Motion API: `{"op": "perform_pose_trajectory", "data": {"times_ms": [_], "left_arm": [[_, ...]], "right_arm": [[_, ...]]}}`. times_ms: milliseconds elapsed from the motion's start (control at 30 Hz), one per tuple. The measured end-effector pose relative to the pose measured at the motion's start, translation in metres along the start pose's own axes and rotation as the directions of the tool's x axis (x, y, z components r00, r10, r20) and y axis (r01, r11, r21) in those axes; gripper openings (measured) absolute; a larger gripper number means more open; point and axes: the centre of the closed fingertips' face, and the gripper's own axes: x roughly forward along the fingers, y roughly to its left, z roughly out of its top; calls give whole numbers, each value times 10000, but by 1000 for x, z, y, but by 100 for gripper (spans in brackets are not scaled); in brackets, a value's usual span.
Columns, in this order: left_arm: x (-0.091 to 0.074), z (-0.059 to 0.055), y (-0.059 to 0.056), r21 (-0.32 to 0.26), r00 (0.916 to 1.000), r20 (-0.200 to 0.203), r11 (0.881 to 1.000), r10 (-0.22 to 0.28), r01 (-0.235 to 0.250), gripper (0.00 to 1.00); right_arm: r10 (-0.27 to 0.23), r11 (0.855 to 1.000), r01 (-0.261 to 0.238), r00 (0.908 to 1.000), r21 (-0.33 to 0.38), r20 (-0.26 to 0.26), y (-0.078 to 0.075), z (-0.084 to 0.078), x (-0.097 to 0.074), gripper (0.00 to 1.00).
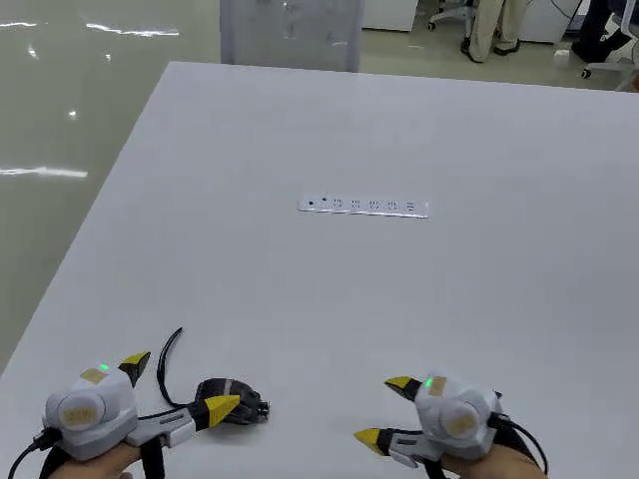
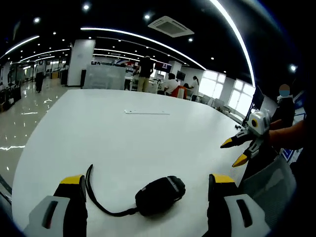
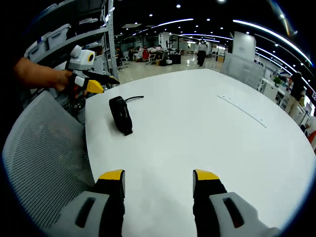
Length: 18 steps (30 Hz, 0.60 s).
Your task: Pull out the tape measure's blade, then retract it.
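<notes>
Lying lengthwise left-to-right, tape measure (image 1: 232, 399) trails strap (image 1: 161, 367) leftward.

The place is a large open-plan office or lab hall. A wide white worktop (image 1: 399, 130) carries a socket strip (image 1: 363, 206) set flush in its surface. Around it spreads a glossy pale floor (image 1: 70, 120) that mirrors the lamps. The dark ceiling holds long curved light strips (image 2: 148, 38), round spotlights and a ceiling air-conditioning unit (image 2: 170, 25). Tall windows (image 2: 237, 96) line one side. A metal shelving rack (image 3: 84, 34) with storage bins (image 3: 61, 34) stands beside a grey mesh chair back (image 3: 44, 148). People (image 2: 144, 74) stand among distant desks, and a wheeled office chair (image 1: 609, 50) sits beyond the worktop.
</notes>
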Motion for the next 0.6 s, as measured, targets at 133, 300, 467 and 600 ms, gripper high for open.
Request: {"op": "perform_pose_trajectory", "data": {"times_ms": [133,300,467,600], "left_arm": [[-6,-24,2,651,9951,-901,9968,-404,463,100],[-18,-20,9,1019,9947,-903,9931,-486,578,100],[-31,-12,26,1237,9979,-599,9918,-250,323,100],[-46,-19,35,1836,9959,-822,9828,372,-216,100]], "right_arm": [[-309,9991,302,9993,298,226,-11,-16,-33,59],[-523,9978,513,9984,428,217,-17,-39,-59,64],[-1585,9812,1514,9860,1199,519,-35,-55,-88,79],[-2064,9721,1996,9774,1235,451,-40,-73,-110,87]]}}
